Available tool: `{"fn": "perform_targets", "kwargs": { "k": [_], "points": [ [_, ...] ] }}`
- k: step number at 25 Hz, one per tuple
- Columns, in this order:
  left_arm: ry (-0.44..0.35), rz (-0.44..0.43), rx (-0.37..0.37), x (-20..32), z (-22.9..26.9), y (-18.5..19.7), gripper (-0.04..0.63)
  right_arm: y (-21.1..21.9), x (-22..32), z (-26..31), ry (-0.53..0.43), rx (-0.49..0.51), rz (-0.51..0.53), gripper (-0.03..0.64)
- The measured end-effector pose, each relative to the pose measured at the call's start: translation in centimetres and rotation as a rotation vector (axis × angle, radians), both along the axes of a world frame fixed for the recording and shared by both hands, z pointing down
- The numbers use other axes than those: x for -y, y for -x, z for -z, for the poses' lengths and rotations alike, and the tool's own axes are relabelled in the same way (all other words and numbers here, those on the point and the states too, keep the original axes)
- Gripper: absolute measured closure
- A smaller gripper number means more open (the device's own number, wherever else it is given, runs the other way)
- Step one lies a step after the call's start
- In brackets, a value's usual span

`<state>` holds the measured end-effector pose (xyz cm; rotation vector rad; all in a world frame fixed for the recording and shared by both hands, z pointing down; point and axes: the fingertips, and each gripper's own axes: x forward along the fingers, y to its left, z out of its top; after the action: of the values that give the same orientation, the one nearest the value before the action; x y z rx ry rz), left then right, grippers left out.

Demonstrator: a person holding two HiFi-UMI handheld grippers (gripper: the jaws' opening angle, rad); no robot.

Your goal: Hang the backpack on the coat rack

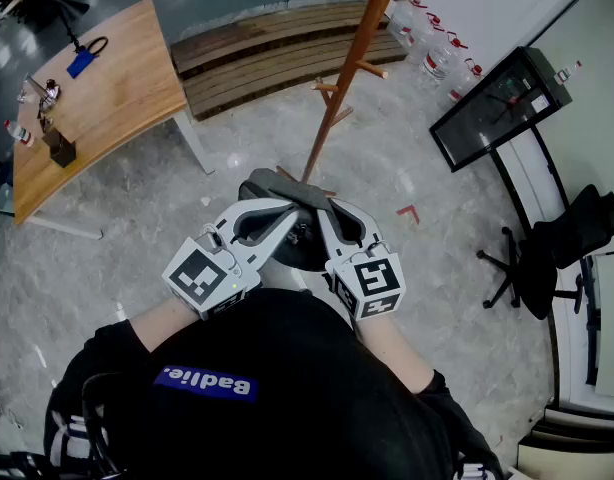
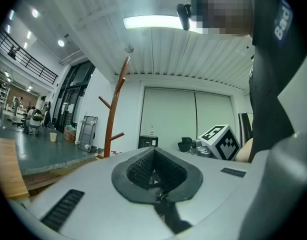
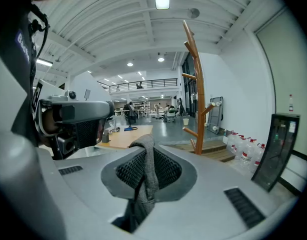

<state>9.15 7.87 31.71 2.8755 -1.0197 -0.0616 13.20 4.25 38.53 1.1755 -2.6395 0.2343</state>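
A dark grey backpack (image 1: 299,240) hangs in front of my body, held up between both grippers. My left gripper (image 1: 285,214) is shut on a dark strap of the bag (image 2: 166,215), which runs back between its closed jaws. Close beside it, my right gripper (image 1: 323,211) is shut on a grey woven strap (image 3: 146,181) that drapes over its closed jaws. The wooden coat rack (image 1: 339,96) stands on the floor just beyond the bag, its pegs bare. It also rises left of centre in the left gripper view (image 2: 113,119) and right of centre in the right gripper view (image 3: 196,99).
A wooden table (image 1: 107,88) with small items stands far left. Wooden steps (image 1: 277,53) lie behind the rack, water bottles (image 1: 437,53) beside them. A black screen (image 1: 497,103) and an office chair (image 1: 557,253) stand at the right.
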Motion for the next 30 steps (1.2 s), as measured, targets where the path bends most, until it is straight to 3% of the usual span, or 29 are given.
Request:
{"fn": "perform_targets", "kwargs": {
  "k": [13, 23, 26, 30],
  "points": [
    [-0.002, 0.029, 0.016, 0.3, 0.0, -0.8, 0.588, -0.8, 0.8, -0.3, 0.019, 0.012, 0.025, 0.583],
    [-0.009, 0.127, 0.033, 3.3, -0.7, 0.4, 0.588, 0.3, 3.7, -1.5, 0.042, 0.031, 0.079, 0.583],
    [-0.019, 0.113, 0.025, 5.3, -1.0, 2.3, 0.588, 2.2, 5.5, -1.9, 0.051, 0.034, 0.065, 0.583],
    [-0.041, 0.028, -0.009, 8.8, -1.3, 5.3, 0.588, 5.0, 8.9, -2.4, 0.045, 0.027, 0.003, 0.583]
  ]
}}
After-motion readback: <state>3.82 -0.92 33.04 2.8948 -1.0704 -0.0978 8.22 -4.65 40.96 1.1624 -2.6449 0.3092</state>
